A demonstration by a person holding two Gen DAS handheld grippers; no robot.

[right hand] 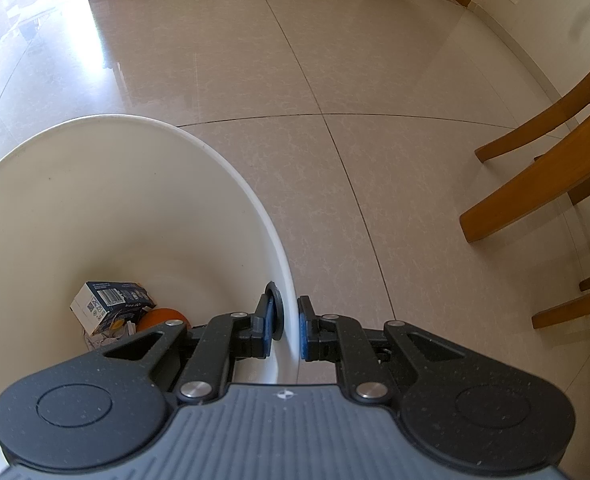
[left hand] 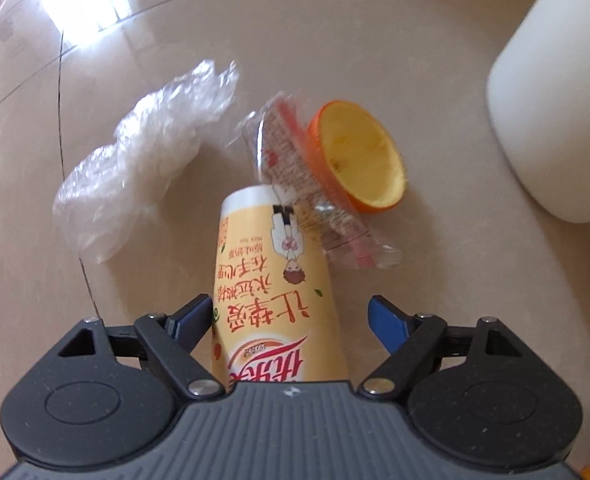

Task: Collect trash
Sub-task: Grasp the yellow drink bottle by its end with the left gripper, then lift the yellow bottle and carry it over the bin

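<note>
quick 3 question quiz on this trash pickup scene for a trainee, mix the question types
1. True or false: the right gripper is clamped on the white bin's rim.
2. What stands between the left gripper's open fingers? A) orange peel B) milk tea cup C) plastic bag
3. Name one thing already lying in the bin.

Key:
1. True.
2. B, the milk tea cup; the orange peel and plastic bag lie beyond it on the floor.
3. The blue and white carton.

Bright daylight, floor (left hand: 375,60) glare, slight blur, fisheye-warped edges.
</note>
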